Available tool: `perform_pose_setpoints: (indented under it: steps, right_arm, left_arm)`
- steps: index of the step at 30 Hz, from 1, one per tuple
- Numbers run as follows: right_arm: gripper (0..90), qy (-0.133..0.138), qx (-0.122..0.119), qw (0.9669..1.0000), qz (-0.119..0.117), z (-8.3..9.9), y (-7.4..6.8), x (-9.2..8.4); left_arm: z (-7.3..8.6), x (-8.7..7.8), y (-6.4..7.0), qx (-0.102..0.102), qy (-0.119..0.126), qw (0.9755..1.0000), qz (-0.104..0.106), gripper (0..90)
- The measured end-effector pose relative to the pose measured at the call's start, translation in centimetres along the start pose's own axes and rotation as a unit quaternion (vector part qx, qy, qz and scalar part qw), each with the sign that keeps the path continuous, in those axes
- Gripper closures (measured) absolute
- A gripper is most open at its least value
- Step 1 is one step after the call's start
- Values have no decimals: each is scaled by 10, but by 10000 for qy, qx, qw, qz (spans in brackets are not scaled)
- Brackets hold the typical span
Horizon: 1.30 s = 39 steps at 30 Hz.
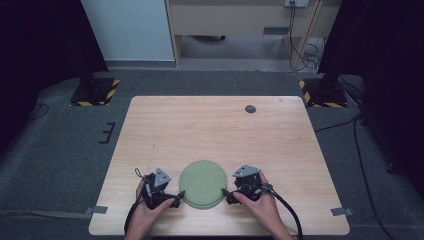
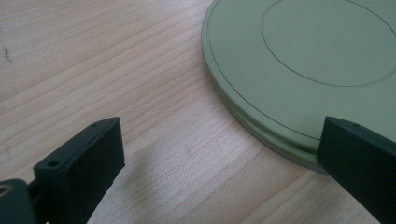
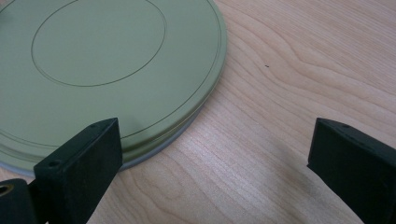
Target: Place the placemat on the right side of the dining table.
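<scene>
a round green plate [image 1: 202, 184], upside down and seemingly stacked on a second one, is seen at the lower centre of the high view on the wooden tabletop [image 1: 215, 130]. the left tool [image 1: 178, 195] and the right tool [image 1: 225, 194] are held wide apart at its opposite edges, gripping nothing.

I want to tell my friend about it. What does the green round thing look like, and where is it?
Find the wooden table, then its near edge, where two hands hold black tongs. Between the left tongs and the right tongs lies the disc. It is flat, round and pale green, with a ring line on top, the one green thing there.
</scene>
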State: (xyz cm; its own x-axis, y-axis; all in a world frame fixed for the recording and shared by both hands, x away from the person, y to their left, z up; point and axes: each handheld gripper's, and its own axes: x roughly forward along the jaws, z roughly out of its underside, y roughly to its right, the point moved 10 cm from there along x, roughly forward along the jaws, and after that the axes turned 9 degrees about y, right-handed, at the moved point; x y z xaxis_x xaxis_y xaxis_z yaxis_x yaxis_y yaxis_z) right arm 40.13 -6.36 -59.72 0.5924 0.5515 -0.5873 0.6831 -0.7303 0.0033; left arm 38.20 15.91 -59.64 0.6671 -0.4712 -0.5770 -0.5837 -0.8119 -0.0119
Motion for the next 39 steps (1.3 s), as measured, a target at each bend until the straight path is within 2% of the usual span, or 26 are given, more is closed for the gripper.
perform_pose_setpoints:
  steps: [39]
  right_arm:
    - [31,24,76,9999,74,0,4,1]
  left_arm:
    - [-4,5,-3,40,11,10000,-52,1]
